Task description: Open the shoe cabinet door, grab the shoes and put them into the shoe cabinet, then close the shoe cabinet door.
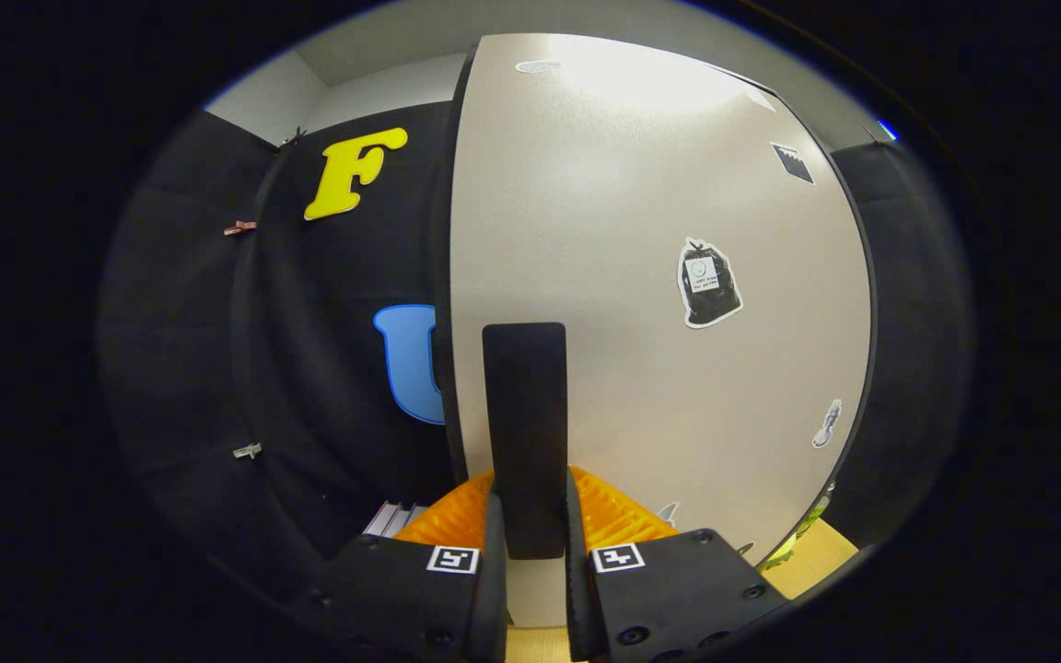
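**My tongs clamped on the door handle**

My tongs (530, 539) are nearly closed, and between the 2 fingers (494, 552) stands the dark upright handle (525, 433) of the shoe cabinet door (641, 276). Both fingers press on the handle's lower end, 1 on each side, so I am gripping it. The handle rises straight up ahead of the fingers and lies against the door's face, close to the door's left edge.

The door is a pale, matte panel, and I see it at close range. It carries a few stickers: a black bag-shaped one (708, 283) near the middle, a small dark one (793, 163) higher toward the far edge, and a small pale one (828, 424) lower down by that same edge. I cannot tell how far the door stands from the cabinet body.

Just behind my fingers, on both sides of the handle's foot, shows something orange with ribs (613, 511); what it is I cannot make out. Beside it to the left lies a small pale grey ribbed piece (392, 518). Below the door's far corner is a light wooden floor (816, 557), with a yellow-green scrap (802, 532) at the door's edge. The black booth wall (346, 368) hangs to the left of the door.
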`<state>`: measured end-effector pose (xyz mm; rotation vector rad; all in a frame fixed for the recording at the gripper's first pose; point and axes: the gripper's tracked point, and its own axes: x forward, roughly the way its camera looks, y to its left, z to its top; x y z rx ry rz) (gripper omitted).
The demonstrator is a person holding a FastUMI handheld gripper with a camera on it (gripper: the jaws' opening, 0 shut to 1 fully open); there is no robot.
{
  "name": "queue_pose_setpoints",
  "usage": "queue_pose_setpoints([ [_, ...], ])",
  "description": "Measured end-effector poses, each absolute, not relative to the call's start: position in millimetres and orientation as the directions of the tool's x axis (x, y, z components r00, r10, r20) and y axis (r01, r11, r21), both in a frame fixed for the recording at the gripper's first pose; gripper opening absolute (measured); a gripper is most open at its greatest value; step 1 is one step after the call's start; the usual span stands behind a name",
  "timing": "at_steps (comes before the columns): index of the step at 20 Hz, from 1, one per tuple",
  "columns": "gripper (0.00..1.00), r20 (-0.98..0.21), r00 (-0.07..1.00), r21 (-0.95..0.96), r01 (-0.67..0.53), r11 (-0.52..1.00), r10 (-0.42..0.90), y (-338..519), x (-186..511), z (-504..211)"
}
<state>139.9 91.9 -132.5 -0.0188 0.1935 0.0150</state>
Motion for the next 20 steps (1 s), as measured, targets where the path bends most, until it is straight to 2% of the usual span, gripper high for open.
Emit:
queue_pose_setpoints([
  [15,0.30,-0.236,0.951,0.052,-0.192,0.980,0.198,54.2,31.3,-110.2],
  [20,0.30,-0.238,0.947,0.059,-0.206,0.977,0.214,25.0,0.6,-100.7],
])
